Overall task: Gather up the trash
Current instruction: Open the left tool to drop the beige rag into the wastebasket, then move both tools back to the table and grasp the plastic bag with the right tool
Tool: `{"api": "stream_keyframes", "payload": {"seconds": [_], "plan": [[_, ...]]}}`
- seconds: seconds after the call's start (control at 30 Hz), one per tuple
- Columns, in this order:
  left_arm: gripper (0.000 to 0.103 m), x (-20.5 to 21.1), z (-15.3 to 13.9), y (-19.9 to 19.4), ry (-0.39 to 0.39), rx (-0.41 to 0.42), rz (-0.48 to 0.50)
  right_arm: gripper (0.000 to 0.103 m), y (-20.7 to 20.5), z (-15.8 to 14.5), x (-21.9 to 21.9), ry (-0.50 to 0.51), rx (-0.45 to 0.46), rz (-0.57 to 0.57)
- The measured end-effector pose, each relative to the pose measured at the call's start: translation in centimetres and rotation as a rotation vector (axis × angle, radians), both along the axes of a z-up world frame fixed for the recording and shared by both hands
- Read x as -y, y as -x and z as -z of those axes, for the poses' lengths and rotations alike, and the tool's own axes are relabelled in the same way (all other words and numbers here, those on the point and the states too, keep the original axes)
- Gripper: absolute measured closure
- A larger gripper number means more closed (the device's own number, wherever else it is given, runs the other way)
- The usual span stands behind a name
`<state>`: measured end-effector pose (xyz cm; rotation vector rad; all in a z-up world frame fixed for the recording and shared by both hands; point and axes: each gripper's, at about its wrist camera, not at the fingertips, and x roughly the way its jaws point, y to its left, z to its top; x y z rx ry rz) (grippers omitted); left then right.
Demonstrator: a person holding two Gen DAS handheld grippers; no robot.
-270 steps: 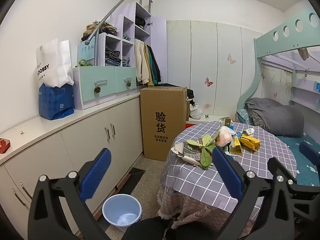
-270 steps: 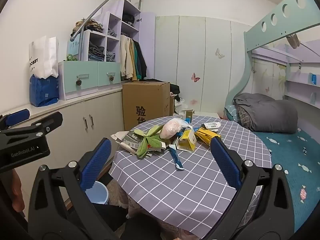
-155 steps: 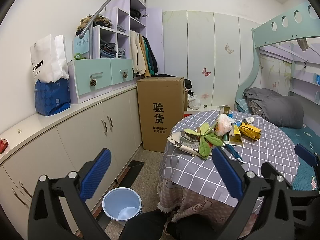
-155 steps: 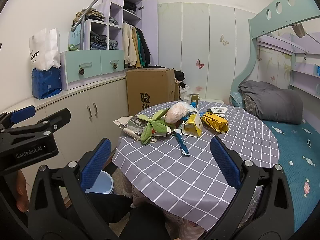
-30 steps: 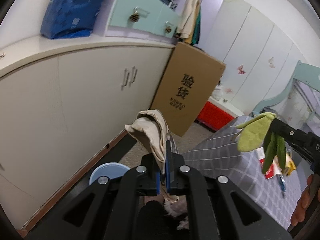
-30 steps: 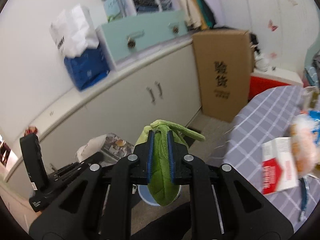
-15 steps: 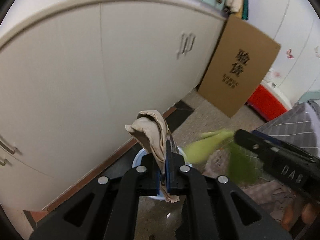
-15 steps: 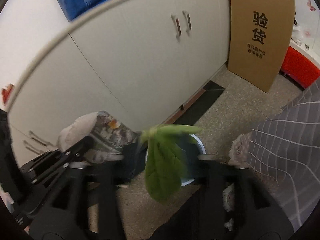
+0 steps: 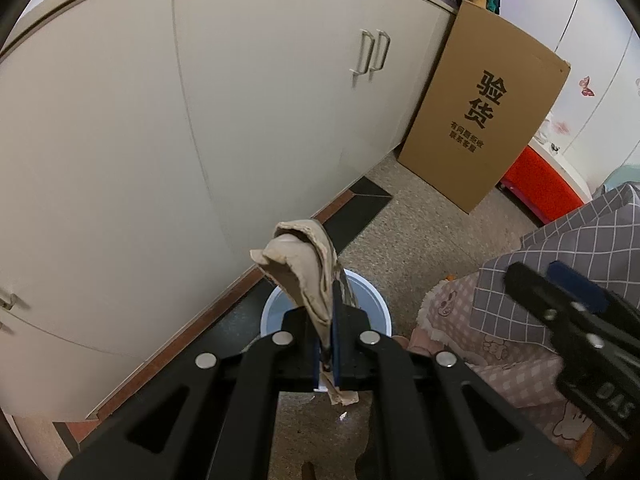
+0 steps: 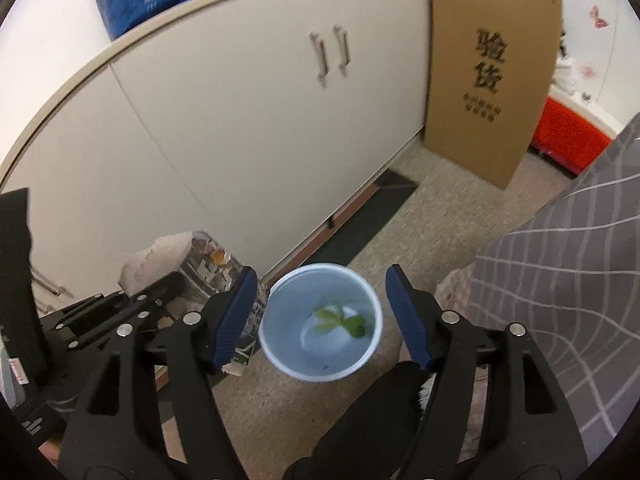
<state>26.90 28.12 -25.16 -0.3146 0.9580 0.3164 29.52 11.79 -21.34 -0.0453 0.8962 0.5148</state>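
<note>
A pale blue bin (image 10: 320, 322) stands on the floor by the cabinets, directly below my right gripper (image 10: 320, 316). Its jaws are opening with nothing between them. Green leaf scraps (image 10: 340, 322) lie at the bin's bottom. My left gripper (image 9: 329, 344) is shut on a folded wad of beige paper and printed wrapper (image 9: 304, 272), held upright over the bin (image 9: 370, 300). In the right wrist view that paper wad (image 10: 188, 258) and the left gripper (image 10: 160, 292) sit just left of the bin. The right gripper (image 9: 560, 292) shows blurred at the right of the left wrist view.
White cabinet doors (image 9: 240, 100) run along the left. A tall cardboard box (image 9: 484, 120) stands on the floor beyond, with a red box (image 9: 540, 184) behind it. The grey checked tablecloth (image 10: 560, 260) hangs at the right. A dark floor mat (image 10: 372, 208) lies by the cabinet base.
My right gripper has opened and the green leaves have fallen from it into the bin. Both grippers have come down closer over the bin. The left still holds its paper wad.
</note>
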Motion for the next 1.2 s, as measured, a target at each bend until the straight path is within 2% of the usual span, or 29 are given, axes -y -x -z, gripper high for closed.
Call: {"api": "stream_keyframes", "payload": {"seconds": [0.3,0.4,0.47,0.5,0.53,0.7,0.83,1.2], "plan": [[0.098,0.7,-0.9,-0.8,-0.021,0.018,0.015,0.032,0.7,-2.9,2.1,-0.066,0.108,0.085],[0.095,0.3,-1.5,-1.2,-0.016,0.043,-0.002,0.031,0.7,-3.5,2.8,-0.078,0.129,0.106],[0.065,0.0,-1.7,-1.4,-0.002,0.057,-0.029,0.031,0.6,-3.7,3.2,-0.083,0.124,0.115],[0.037,-0.1,-1.7,-1.3,-0.002,0.052,-0.038,0.031,0.8,-3.8,3.4,-0.086,0.123,0.119],[0.032,-0.1,-1.9,-1.1,-0.011,0.059,-0.05,0.031,0.8,-3.9,3.5,-0.089,0.122,0.123],[0.032,0.6,-2.9,0.0,-0.03,0.067,-0.049,0.031,1.6,-5.0,4.0,-0.098,0.13,0.128],[0.028,1.2,-4.9,1.4,-0.033,0.109,-0.054,0.031,2.7,-6.3,4.7,-0.111,0.148,0.128],[0.024,4.8,-13.1,6.4,-0.035,0.284,-0.028,0.027,6.7,-11.8,9.2,-0.186,0.228,0.148]]}}
